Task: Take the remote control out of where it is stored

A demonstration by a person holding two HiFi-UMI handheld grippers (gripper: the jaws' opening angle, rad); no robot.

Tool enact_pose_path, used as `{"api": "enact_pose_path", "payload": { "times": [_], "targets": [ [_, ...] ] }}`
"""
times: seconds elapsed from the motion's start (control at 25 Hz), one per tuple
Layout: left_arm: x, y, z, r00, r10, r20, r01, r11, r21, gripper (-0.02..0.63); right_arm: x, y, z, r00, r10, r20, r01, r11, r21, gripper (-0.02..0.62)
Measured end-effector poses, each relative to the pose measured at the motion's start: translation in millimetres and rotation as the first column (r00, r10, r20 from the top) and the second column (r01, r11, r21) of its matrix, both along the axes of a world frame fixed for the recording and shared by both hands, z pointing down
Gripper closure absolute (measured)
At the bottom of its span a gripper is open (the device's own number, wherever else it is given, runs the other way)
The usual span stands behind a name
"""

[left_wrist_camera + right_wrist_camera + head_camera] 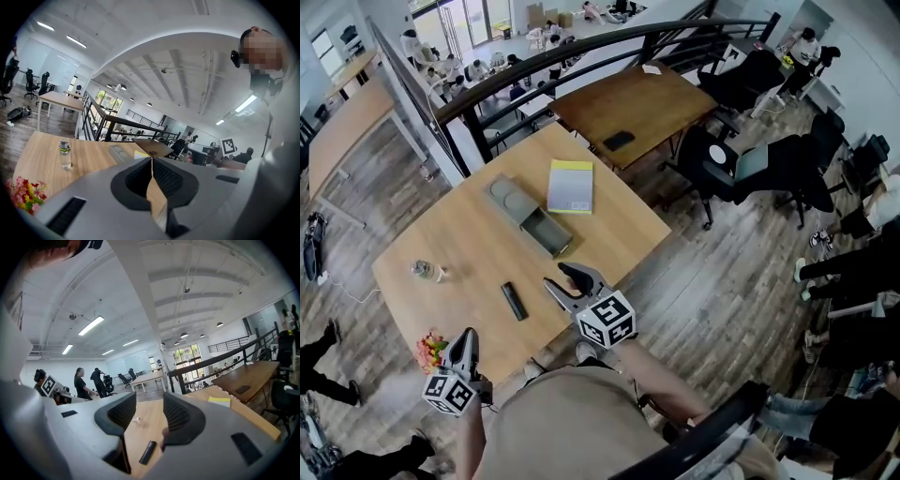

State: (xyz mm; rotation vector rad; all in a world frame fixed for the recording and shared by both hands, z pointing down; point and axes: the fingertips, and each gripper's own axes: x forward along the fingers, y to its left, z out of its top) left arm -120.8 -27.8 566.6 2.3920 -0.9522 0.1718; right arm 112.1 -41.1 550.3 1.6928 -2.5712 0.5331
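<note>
Plainly the remote point(514, 301) lies flat on the table point(422, 234), clear of the open drawer point(546, 231) beyond it, so the job looks done. The right gripper point(558, 275) hovers near it, jaws slightly apart and empty. The left gripper point(467, 336) idles by the flowers point(431, 349), jaws together on nothing. Around us are a wood floor, a railing and office chairs.

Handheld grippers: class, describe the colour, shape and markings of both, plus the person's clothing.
Both the left gripper and right gripper have light grey bodies tapering to two jaws lined with black ribbed pads. Each carries a white cube printed with black square markers. The person wears a beige top.
</note>
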Motion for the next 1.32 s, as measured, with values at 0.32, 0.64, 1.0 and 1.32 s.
{"api": "enact_pose_path", "payload": {
  "times": [0.32, 0.64, 1.0, 1.32],
  "targets": [
    [13.9, 5.2, 1.6, 1.000, -0.012, 0.007, 0.012, 1.000, 0.002, 0.606, 30.4, -1.0, -1.5, 1.000, 0.013, 0.021, -0.013, 1.000, 0.004, 0.408],
    [34.8, 21.2, 3.1, 1.000, -0.021, 0.006, 0.021, 1.000, -0.003, 0.606, 57.9, 10.3, -4.2, 1.000, 0.016, 0.018, -0.016, 1.000, 0.004, 0.410],
    [60.8, 44.1, 14.1, 0.999, -0.032, -0.011, 0.032, 0.999, -0.008, 0.606, 79.6, 39.6, 9.5, 1.000, -0.010, -0.015, 0.009, 1.000, -0.027, 0.426],
    [67.1, 60.4, 23.2, 0.999, -0.043, -0.006, 0.042, 0.999, -0.030, 0.606, 85.0, 53.7, 25.3, 1.000, -0.017, -0.021, 0.015, 0.998, -0.064, 0.426]
  ]
}}
